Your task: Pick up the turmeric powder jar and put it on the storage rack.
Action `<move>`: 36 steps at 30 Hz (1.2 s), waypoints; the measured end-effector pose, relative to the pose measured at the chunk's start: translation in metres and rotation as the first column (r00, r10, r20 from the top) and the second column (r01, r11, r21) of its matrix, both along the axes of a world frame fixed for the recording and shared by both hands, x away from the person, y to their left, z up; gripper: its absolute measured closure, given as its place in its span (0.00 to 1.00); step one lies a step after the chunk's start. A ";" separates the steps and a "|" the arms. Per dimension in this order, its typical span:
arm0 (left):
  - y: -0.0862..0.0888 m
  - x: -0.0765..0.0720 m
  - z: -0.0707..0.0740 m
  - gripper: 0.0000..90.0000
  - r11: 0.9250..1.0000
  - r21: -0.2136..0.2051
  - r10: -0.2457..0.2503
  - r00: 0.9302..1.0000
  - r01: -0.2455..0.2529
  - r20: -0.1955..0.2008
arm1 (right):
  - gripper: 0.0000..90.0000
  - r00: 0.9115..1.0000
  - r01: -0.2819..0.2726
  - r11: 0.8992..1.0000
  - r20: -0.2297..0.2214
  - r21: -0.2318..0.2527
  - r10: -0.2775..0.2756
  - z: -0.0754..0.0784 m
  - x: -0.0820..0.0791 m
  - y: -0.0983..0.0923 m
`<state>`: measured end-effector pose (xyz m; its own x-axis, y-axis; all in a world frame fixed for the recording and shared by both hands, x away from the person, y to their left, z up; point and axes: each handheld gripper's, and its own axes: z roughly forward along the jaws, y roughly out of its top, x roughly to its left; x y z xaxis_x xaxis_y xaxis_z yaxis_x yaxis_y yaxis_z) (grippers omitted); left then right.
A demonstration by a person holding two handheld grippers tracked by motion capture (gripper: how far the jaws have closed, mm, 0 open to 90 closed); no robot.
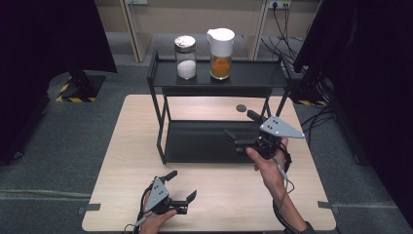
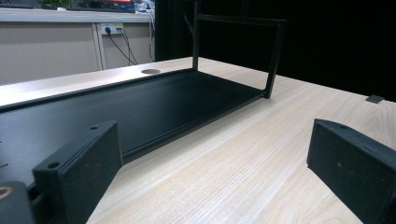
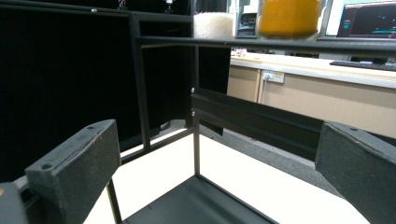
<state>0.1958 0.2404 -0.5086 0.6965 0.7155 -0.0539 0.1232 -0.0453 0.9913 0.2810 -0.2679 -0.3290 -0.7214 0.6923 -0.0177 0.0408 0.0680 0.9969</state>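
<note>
A black two-tier rack (image 1: 163,73) stands at the back middle of the light wooden table (image 1: 126,161). Its top shelf carries a glass jar of white powder (image 1: 185,58) with a silver lid and, to its right, a jar of orange powder (image 1: 221,53) with a white lid. My right gripper (image 1: 241,125) is open above the right end of the lower tray (image 1: 195,141), with nothing between its jaws. It faces the white jar (image 3: 213,24) and the orange jar (image 3: 289,17) from below. My left gripper (image 1: 181,185) is open and empty near the table's front edge, facing the lower tray (image 2: 140,107).
A round cable hole (image 1: 241,108) sits in the table behind the rack. Dark screens stand to the left and right of the table. Cables (image 1: 319,114) lie on the floor at the right. A stand base with striped tape (image 1: 73,90) is at the left.
</note>
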 end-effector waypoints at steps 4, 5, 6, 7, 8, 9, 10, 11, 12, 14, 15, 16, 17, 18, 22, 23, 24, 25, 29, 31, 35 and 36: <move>0.000 0.000 0.000 0.03 1.000 -0.001 0.001 1.000 -0.001 -0.002 | 0.01 1.000 -0.012 1.000 -0.006 0.000 0.012 -0.007 -0.006 -0.002; 0.000 0.000 0.000 0.03 1.000 0.000 0.001 1.000 -0.001 -0.002 | 0.00 1.000 -0.016 1.000 -0.006 -0.001 0.016 -0.009 -0.008 -0.003; 0.000 0.000 0.000 0.03 1.000 0.000 0.001 1.000 -0.001 -0.001 | 0.00 1.000 -0.019 1.000 -0.006 0.000 0.019 -0.011 -0.009 -0.003; 0.000 0.000 0.000 0.03 1.000 -0.001 0.001 1.000 -0.001 -0.001 | 0.00 1.000 -0.022 1.000 -0.008 0.003 0.022 -0.014 -0.010 -0.003; 0.000 0.000 0.000 0.03 1.000 -0.001 0.000 1.000 0.000 0.000 | 0.00 1.000 -0.027 1.000 -0.010 0.004 0.027 -0.016 -0.012 -0.004; 0.000 0.000 0.000 0.03 1.000 -0.001 0.000 1.000 0.000 0.000 | 0.01 0.999 -0.032 0.999 -0.013 0.006 0.032 -0.018 -0.013 -0.004; 0.000 0.000 0.000 0.03 1.000 -0.001 0.001 1.000 -0.001 0.000 | 0.00 0.999 -0.034 0.999 -0.014 0.006 0.034 -0.020 -0.014 -0.004; 0.000 0.000 0.000 0.03 1.000 -0.001 0.001 1.000 -0.001 -0.001 | 0.00 0.999 -0.037 0.999 -0.016 0.005 0.037 -0.022 -0.015 -0.004; 0.000 0.000 0.000 0.03 1.000 0.000 0.001 1.000 -0.001 -0.001 | 0.00 0.999 -0.038 0.999 -0.014 0.003 0.038 -0.023 -0.016 -0.004; 0.000 0.000 0.000 0.03 1.000 0.000 0.002 1.000 -0.002 -0.001 | 0.00 0.999 -0.046 0.999 -0.018 0.003 0.046 -0.028 -0.019 -0.004; 0.000 0.000 0.000 0.03 1.000 0.000 0.002 1.000 -0.002 0.000 | 0.01 0.999 -0.049 0.999 -0.020 0.002 0.049 -0.030 -0.020 -0.004; 0.000 0.000 0.000 0.03 1.000 0.000 0.002 1.000 -0.002 0.001 | 0.00 0.999 -0.050 0.999 -0.020 0.004 0.050 -0.033 -0.022 -0.004; 0.000 0.000 0.000 0.03 1.000 -0.001 0.003 1.000 -0.003 0.001 | 0.00 0.999 -0.051 0.999 -0.018 0.009 0.051 -0.036 -0.024 -0.005; 0.000 0.000 0.000 0.03 1.000 -0.001 0.003 1.000 -0.003 0.001 | 0.00 0.998 -0.052 0.999 -0.017 0.014 0.053 -0.040 -0.026 -0.005; 0.001 0.000 0.000 0.03 1.000 -0.002 0.006 1.000 -0.006 0.000 | 0.00 0.998 -0.062 0.998 -0.032 0.021 0.063 -0.053 -0.031 -0.008; 0.001 0.000 0.000 0.03 1.000 -0.002 0.006 1.000 -0.006 0.000 | 0.00 0.997 -0.063 0.998 -0.035 0.019 0.064 -0.054 -0.032 -0.008; 0.000 0.000 0.000 0.03 1.000 -0.002 0.005 1.000 -0.005 0.000 | 0.00 0.997 -0.061 0.998 -0.037 0.014 0.061 -0.056 -0.033 -0.008; 0.000 0.000 0.000 0.03 1.000 0.000 0.005 1.000 -0.005 -0.001 | 0.00 0.998 -0.058 0.998 -0.038 0.011 0.059 -0.058 -0.035 -0.009; 0.001 0.000 0.000 0.03 1.000 -0.002 0.008 1.000 -0.008 0.000 | 0.00 0.998 -0.052 0.999 -0.044 0.013 0.053 -0.068 -0.039 -0.011; 0.001 0.000 0.000 0.03 1.000 -0.002 0.009 1.000 -0.009 0.000 | 0.00 0.998 -0.050 0.999 -0.049 0.014 0.050 -0.073 -0.040 -0.012; 0.001 0.000 0.000 0.03 1.000 -0.003 0.010 1.000 -0.010 -0.001 | 0.00 0.997 -0.041 0.999 -0.065 0.014 0.042 -0.082 -0.043 -0.013; 0.001 0.000 0.000 0.03 1.000 -0.003 0.010 1.000 -0.010 -0.001 | 0.00 0.997 -0.039 0.999 -0.065 0.012 0.040 -0.084 -0.043 -0.013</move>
